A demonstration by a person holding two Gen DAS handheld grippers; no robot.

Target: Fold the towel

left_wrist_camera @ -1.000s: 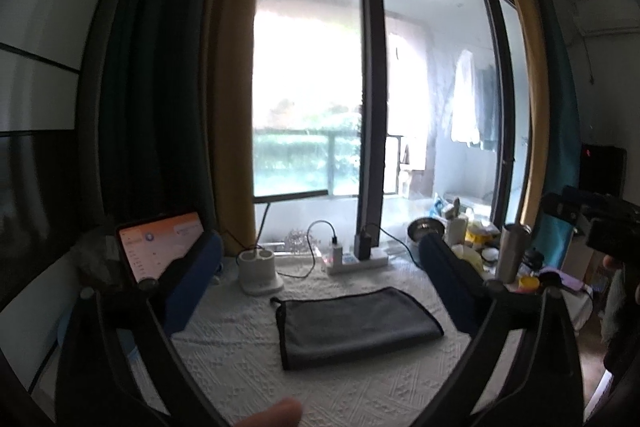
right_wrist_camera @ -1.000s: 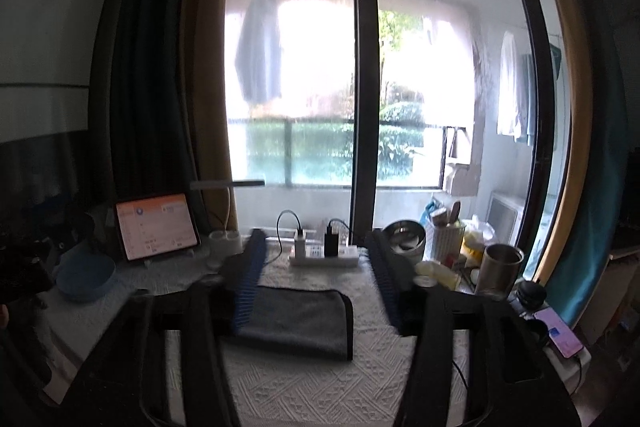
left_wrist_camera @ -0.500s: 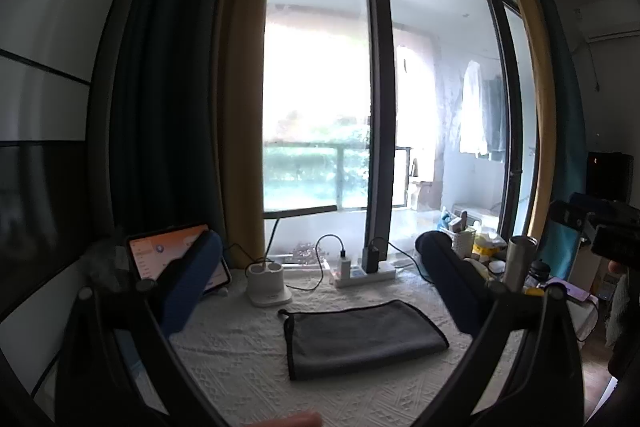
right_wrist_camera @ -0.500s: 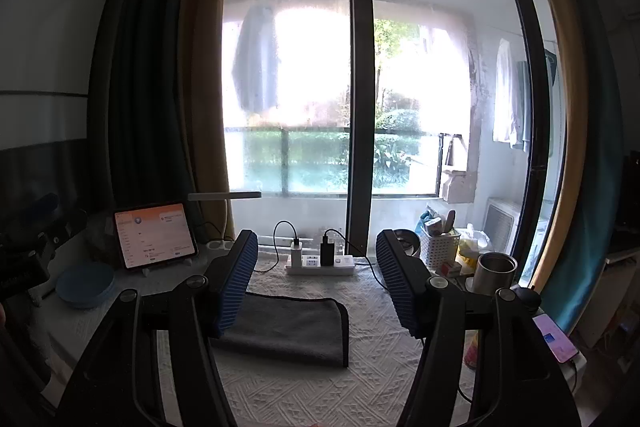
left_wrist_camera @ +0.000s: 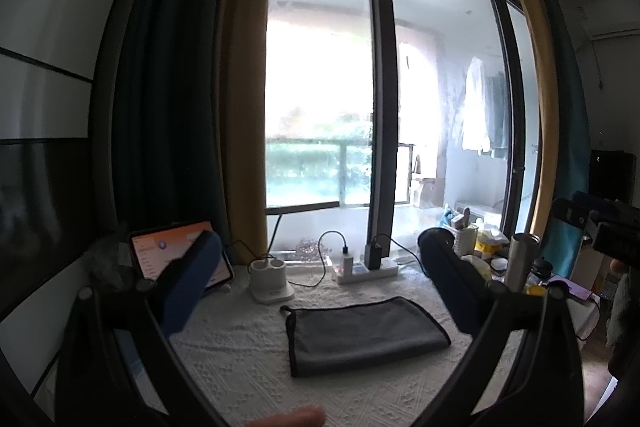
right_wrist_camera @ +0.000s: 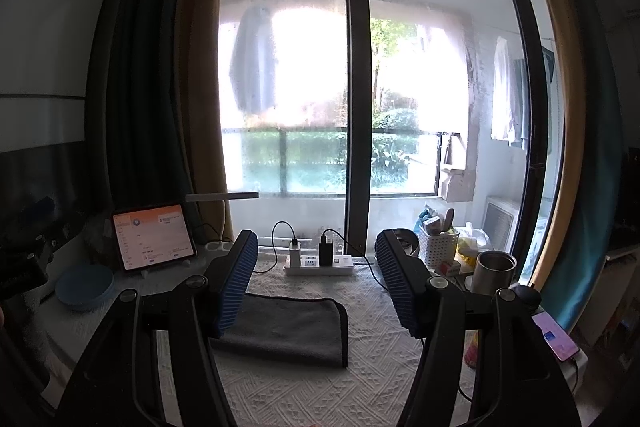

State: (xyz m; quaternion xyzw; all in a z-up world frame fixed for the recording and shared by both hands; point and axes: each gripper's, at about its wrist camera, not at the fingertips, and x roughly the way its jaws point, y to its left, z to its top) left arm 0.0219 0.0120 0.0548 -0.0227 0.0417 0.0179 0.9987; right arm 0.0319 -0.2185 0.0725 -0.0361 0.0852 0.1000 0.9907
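White quilted tablecloth (left_wrist_camera: 240, 355) under folded grey towel (left_wrist_camera: 364, 333), beyond both grippers' wide-spread, empty fingers (right_wrist_camera: 236, 283).

A lived-in home. Beyond the left claw (left_wrist_camera: 320, 275), laundry (right_wrist_camera: 253, 61) hangs on a balcony behind a glass door with curtains (right_wrist_camera: 200, 67). The bench (right_wrist_camera: 380, 327) carries a tablet (right_wrist_camera: 152, 241), a power strip (right_wrist_camera: 320, 265) with chargers, a steel cup (right_wrist_camera: 493, 273) and a phone (right_wrist_camera: 555, 335).

No lettering can be read; the tablet (right_wrist_camera: 153, 242) screen shows an orange page with text too small.
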